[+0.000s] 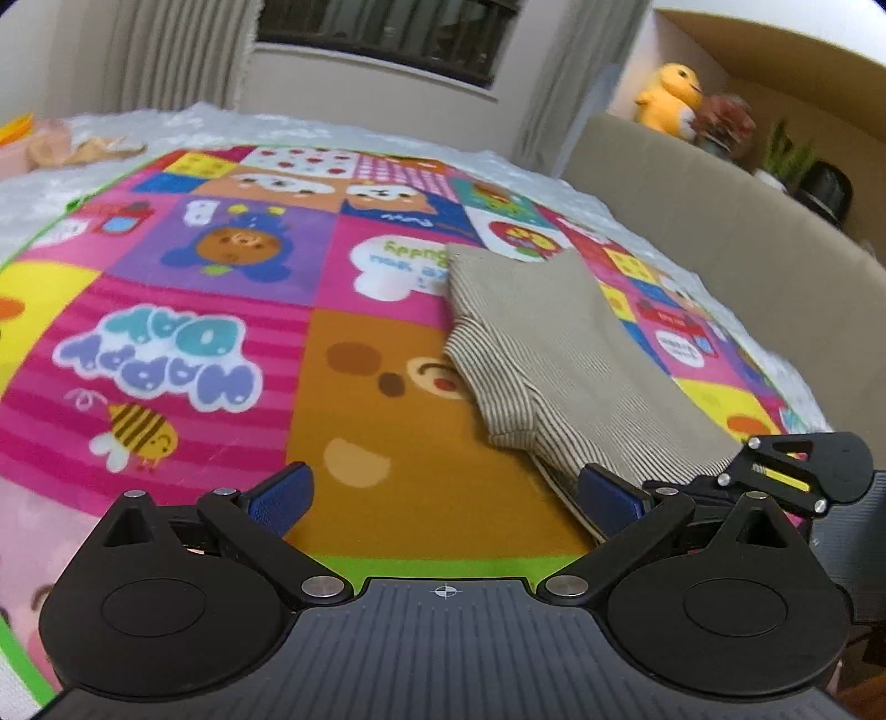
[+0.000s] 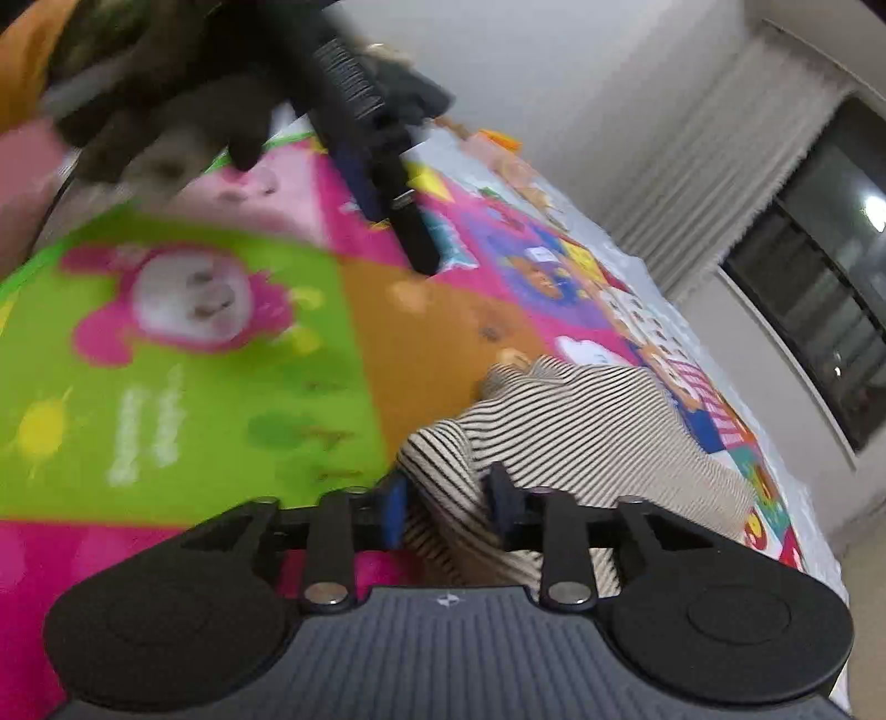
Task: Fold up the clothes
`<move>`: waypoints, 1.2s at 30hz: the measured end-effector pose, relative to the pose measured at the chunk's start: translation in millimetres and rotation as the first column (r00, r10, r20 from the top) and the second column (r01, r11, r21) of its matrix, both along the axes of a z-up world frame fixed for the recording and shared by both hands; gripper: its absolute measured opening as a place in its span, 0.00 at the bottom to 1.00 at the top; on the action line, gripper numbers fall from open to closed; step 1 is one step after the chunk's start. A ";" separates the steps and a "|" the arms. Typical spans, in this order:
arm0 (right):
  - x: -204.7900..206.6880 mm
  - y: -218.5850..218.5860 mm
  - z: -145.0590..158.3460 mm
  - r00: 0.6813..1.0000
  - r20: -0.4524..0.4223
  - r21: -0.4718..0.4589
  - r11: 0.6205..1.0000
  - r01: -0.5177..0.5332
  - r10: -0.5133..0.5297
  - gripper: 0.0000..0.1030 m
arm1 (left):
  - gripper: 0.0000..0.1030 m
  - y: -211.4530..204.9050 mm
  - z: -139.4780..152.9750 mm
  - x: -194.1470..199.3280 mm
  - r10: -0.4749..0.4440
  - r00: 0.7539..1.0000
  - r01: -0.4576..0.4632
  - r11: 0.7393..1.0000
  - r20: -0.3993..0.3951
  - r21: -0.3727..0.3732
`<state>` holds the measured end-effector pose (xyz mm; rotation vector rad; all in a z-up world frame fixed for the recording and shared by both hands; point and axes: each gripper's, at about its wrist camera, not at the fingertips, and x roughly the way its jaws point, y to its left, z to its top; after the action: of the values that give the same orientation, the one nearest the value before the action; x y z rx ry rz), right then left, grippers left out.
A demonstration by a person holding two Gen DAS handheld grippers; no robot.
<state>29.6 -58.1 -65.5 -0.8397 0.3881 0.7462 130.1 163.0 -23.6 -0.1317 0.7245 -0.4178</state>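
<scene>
A beige, finely striped garment [image 1: 554,354] lies folded on the colourful play mat [image 1: 221,310], to the right of centre. My left gripper [image 1: 448,498] is open and empty above the mat's orange patch, with its right finger beside the garment's near left edge. The right gripper [image 1: 792,476] shows at the garment's near right corner. In the right wrist view the right gripper [image 2: 447,504] stands partly open over the garment [image 2: 581,432]. A rolled fold of fabric lies between its fingers, and the pads do not pinch it. The blurred left gripper [image 2: 387,210] hangs above the mat.
The mat [image 2: 166,343] covers a white bedspread [image 1: 138,127]. A beige upholstered edge [image 1: 692,183] runs along the right, with a yellow plush toy [image 1: 670,99] and plants on the shelf behind. A window [image 1: 387,33] and curtains stand beyond. A dark-gloved hand [image 2: 183,94] holds the left gripper.
</scene>
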 end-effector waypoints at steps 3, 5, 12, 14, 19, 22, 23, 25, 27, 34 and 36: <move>-6.3 -14.4 13.2 0.999 0.042 -0.010 1.000 -0.020 0.020 0.69 | 1.00 -2.5 4.5 -8.4 -0.026 0.999 0.023 0.998 0.046 0.058; -4.9 -20.6 6.3 0.994 0.105 -0.095 0.995 -0.027 0.037 0.72 | 1.00 -9.9 5.5 -10.7 -0.053 0.995 0.044 0.993 0.080 0.108; 50.2 -23.5 -9.6 0.994 -0.031 -0.012 0.995 0.101 -0.101 0.41 | 1.00 -81.2 -7.1 -22.9 -0.396 0.900 0.280 0.846 0.183 0.453; 70.3 -33.5 8.4 0.975 -0.155 0.098 0.979 0.177 -0.160 0.40 | 1.00 -105.0 -18.9 -33.8 -0.521 0.829 0.317 0.737 0.203 0.597; 97.4 -61.6 32.3 0.924 -0.337 0.227 0.937 0.265 -0.180 0.39 | 1.00 -155.0 -61.2 -45.6 -0.732 0.631 0.190 0.468 0.258 0.863; 82.1 -64.8 29.1 0.960 -0.215 0.198 0.954 0.223 -0.180 0.59 | 1.00 -166.7 -51.6 -18.7 -0.640 0.696 0.145 0.568 0.325 0.810; 74.9 -64.0 25.0 0.971 -0.157 0.176 0.963 0.205 -0.178 0.67 | 1.00 -164.4 -43.0 -8.3 -0.593 0.730 0.148 0.622 0.340 0.769; 60.8 -64.3 15.0 0.983 -0.067 0.123 0.977 0.175 -0.168 0.70 | 1.00 -154.3 -27.1 11.0 -0.522 0.790 0.206 0.721 0.323 0.661; 57.5 -55.8 -4.2 0.987 0.039 0.037 0.987 0.157 -0.158 0.71 | 1.00 -144.6 -18.4 26.8 -0.456 0.845 0.244 0.794 0.279 0.557; 79.6 -43.2 -0.9 0.981 0.070 0.026 0.984 0.178 -0.179 0.28 | 1.00 -93.6 10.2 22.8 -0.335 0.923 0.270 0.914 0.188 0.302; 72.7 -47.8 12.9 0.986 0.053 0.017 0.987 0.160 -0.161 0.27 | 1.00 -70.2 28.8 13.0 -0.338 0.921 0.302 0.934 0.194 0.193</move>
<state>102.2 -105.9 -52.7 -0.8044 0.3971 0.5745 143.1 92.8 5.2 0.1876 0.5525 -0.6747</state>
